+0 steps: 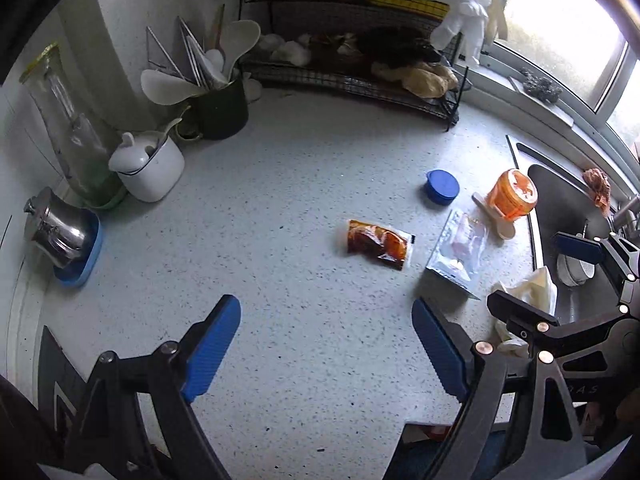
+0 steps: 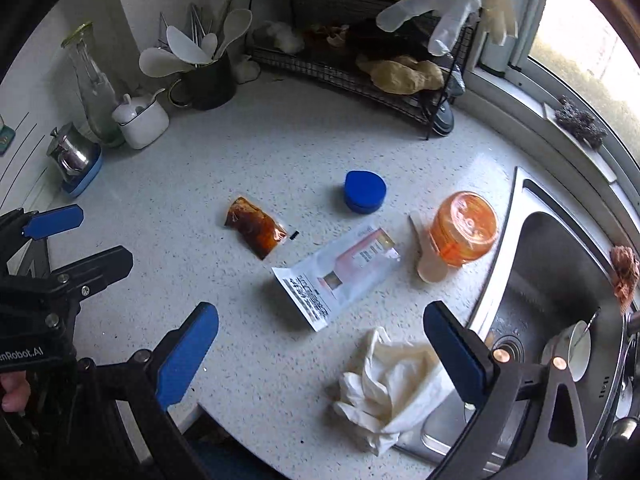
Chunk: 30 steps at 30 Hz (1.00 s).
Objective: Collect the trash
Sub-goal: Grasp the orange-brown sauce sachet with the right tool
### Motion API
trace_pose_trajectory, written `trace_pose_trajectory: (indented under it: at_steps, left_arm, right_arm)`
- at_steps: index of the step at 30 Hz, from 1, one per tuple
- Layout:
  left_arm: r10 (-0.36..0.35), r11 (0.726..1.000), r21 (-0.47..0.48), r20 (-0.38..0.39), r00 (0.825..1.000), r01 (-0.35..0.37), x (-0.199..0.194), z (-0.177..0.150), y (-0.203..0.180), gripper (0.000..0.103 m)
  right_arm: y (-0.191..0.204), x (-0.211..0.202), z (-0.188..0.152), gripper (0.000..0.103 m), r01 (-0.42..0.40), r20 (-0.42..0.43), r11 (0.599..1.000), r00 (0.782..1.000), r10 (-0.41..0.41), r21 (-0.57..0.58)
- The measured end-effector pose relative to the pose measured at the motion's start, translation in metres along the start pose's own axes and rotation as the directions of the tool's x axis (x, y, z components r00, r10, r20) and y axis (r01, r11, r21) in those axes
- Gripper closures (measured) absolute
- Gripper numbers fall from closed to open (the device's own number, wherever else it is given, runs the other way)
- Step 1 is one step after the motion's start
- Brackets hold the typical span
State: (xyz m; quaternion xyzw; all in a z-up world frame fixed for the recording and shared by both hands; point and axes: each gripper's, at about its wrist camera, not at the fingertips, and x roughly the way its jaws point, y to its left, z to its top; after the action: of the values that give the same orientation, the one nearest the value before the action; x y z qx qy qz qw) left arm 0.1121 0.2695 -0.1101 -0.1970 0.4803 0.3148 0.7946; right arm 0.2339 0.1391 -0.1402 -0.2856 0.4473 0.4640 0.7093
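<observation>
Glove point(image 2: 384, 388) nearest | both tongs, left point(image 1: 326, 346) and right point(image 2: 320, 354), gape empty | nothing collected: sachet point(image 2: 256, 226), packet point(image 2: 340, 276), cup point(image 2: 464, 228) left on bench point(image 2: 248, 156)

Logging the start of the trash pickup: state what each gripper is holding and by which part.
Nothing is held. The left gripper and the right gripper are both open above the countertop, with nothing between their fingers.

Bare counter point(image 1: 304, 320) lies open between my fingers and the sauce packet point(image 1: 378, 243). To its right the white wrapper point(image 2: 340, 276), orange jar point(image 2: 464, 228) and crumpled glove point(image 2: 384, 388) crowd the sink point(image 2: 560, 280) edge.
</observation>
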Motion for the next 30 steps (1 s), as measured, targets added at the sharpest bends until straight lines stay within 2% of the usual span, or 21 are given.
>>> trace_pose_trajectory:
  at_steps: [9,19,26,28,30]
  left_arm:
    - [0.014,0.994,-0.106,-0.081,0.997,-0.022,0.035,-0.005,0.045,0.016]
    - [0.02,0.986,-0.163,-0.139,0.99,-0.043,0.074,-0.008,0.069,0.016]
    - [0.01,0.98,-0.194,-0.18,0.984,-0.045,0.093,-0.008,0.078,0.016]
    - [0.022,0.98,-0.192,-0.182,0.983,-0.057,0.093,-0.008,0.08,0.016]
    - [0.016,0.98,-0.192,-0.183,0.983,-0.052,0.093,-0.008,0.081,0.016]
  right_arm:
    - [0.037,0.049,0.034,0.001,-0.058,-0.067,0.986,0.997,0.048,-0.159]
    - [0.071,0.112,0.057,0.001,-0.131,-0.18,0.938,0.981,0.075,-0.32]
    - [0.084,0.139,0.069,0.001,-0.158,-0.213,0.924,0.973,0.086,-0.348]
    - [0.087,0.144,0.069,0.008,-0.167,-0.229,0.922,0.97,0.088,-0.35]
    - [0.09,0.143,0.07,0.008,-0.165,-0.214,0.919,0.973,0.091,-0.357]
